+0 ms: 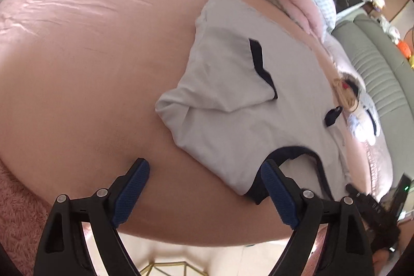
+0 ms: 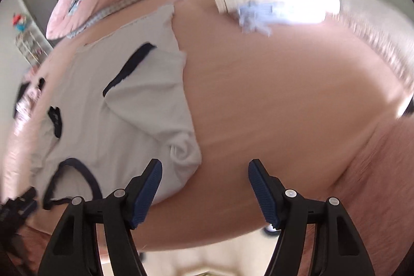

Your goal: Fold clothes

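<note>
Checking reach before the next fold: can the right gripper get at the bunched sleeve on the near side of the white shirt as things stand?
Probably yes. The right gripper hovers with open, empty jaws beside the bunched sleeve of the white shirt; only bare pink bedsheet lies around it.

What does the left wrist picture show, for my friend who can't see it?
A white T-shirt with dark trim lies on a pink bed, sleeves folded in. The open left gripper hovers at its collar.

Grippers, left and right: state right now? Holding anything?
Left gripper: open, empty, over the white T-shirt's collar edge.
Right gripper: open, empty, beside the shirt's folded edge, over the pink sheet.
</note>
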Demonstrator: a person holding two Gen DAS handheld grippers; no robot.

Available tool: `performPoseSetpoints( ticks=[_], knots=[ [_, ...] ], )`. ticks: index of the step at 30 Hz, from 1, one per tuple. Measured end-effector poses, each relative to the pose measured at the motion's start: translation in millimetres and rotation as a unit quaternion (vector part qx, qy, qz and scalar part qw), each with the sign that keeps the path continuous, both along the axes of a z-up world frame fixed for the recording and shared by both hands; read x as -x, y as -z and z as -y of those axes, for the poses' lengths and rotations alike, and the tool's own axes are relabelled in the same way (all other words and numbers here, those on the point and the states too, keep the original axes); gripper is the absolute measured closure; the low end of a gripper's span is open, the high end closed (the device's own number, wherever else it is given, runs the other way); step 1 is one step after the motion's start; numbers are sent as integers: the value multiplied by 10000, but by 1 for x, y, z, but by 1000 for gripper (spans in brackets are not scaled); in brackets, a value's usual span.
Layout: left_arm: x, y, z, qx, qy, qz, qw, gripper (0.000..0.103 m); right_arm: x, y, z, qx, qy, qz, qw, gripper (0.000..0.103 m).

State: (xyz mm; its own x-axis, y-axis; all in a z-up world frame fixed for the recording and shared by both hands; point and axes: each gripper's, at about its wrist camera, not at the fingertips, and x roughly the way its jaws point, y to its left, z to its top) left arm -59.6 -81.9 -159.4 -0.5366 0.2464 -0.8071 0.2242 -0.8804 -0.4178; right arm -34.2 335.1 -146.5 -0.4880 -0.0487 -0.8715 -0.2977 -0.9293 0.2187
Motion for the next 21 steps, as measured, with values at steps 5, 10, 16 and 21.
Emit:
performPoseSetpoints(
  ticks=[5,10,16,21],
  knots=[
    [-2,4,-5,-363,11,-39,9993,41,-21,-5,-2,256,-20,28,9997,34],
    [4,6,-7,-474,-14,-67,9989,42,-21,3,16,643,-374,-120,9972,40],
    [3,18,3,-1153,-293,-39,9929,86,-9,9,28,588,-573,-189,9964,41],
    [5,25,14,-1477,-464,-94,9879,86,-2,19,24,892,-361,-328,9948,41]
  ],
)
